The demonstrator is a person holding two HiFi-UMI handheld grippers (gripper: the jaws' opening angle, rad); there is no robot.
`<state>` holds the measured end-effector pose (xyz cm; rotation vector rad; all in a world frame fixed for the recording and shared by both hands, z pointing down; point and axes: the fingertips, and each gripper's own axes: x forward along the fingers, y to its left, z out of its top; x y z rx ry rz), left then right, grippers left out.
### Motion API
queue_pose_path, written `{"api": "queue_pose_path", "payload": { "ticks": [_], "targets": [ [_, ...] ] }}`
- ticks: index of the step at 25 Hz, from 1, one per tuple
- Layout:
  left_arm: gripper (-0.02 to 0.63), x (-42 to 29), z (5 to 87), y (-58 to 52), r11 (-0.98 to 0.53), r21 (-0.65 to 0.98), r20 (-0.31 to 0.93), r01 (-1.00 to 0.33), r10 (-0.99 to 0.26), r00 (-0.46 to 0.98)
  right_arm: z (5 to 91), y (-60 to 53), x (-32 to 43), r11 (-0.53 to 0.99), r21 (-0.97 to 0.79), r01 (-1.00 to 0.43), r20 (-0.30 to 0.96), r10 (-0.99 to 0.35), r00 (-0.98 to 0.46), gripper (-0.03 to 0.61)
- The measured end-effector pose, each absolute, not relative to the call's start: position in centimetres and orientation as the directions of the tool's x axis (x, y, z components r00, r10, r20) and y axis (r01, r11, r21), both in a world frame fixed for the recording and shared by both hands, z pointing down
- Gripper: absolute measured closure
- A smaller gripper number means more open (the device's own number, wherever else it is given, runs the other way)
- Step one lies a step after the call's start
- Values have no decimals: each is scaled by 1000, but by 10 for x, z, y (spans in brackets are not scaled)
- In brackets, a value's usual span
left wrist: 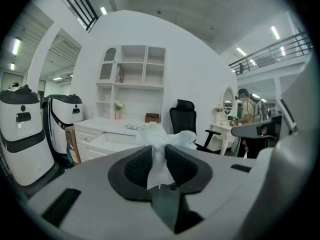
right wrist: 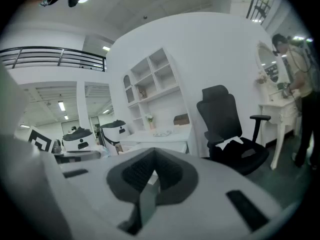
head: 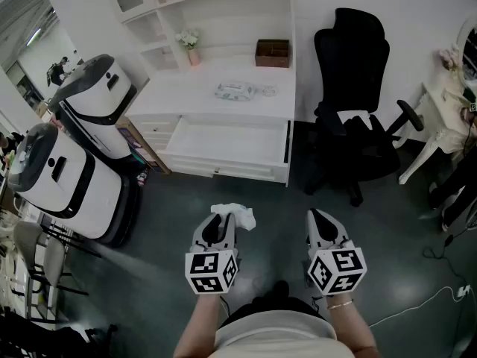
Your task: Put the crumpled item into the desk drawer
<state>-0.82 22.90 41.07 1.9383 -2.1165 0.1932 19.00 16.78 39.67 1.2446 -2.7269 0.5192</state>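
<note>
- White desk [head: 223, 88] with open shelving above, far centre, against the white wall.
- Two white-and-black machines [head: 63, 174], far left to near left, just beside the desk's left end.
- Black office chair [head: 350, 103] with headrest and armrests, right of the desk, on the dark floor [head: 171, 207].
- Desk drawer [head: 223, 144], pulled open toward the near side, pale inside.
- Left gripper [head: 222, 221], near centre-left, held over the floor well short of the drawer; jaws clenched on the crumpled item, dark ribbed pads [left wrist: 136, 165] pressing it from both sides.
- Right gripper [head: 317, 218], near centre-right, level with the left one; jaws closed together, grasping nothing.
- Crumpled item [head: 235, 215], white and tissue-like, pinched in the left gripper, with a bunched end sticking out past the fingertips toward the far right.
- Brown box [head: 272, 52] at the far back of the desktop; small vase of flowers [head: 190, 47] to its left; flat pale packet [head: 237, 90] nearer the drawer.
</note>
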Motion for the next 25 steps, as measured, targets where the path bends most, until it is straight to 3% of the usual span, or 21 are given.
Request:
{"api": "queue_pose_path", "payload": {
  "ticks": [25],
  "targets": [
    [534,-34,390,173,146,41,222,-988,-966,-134,394,107,180,601,-267,-754,177,-738,-651,577]
  ]
}}
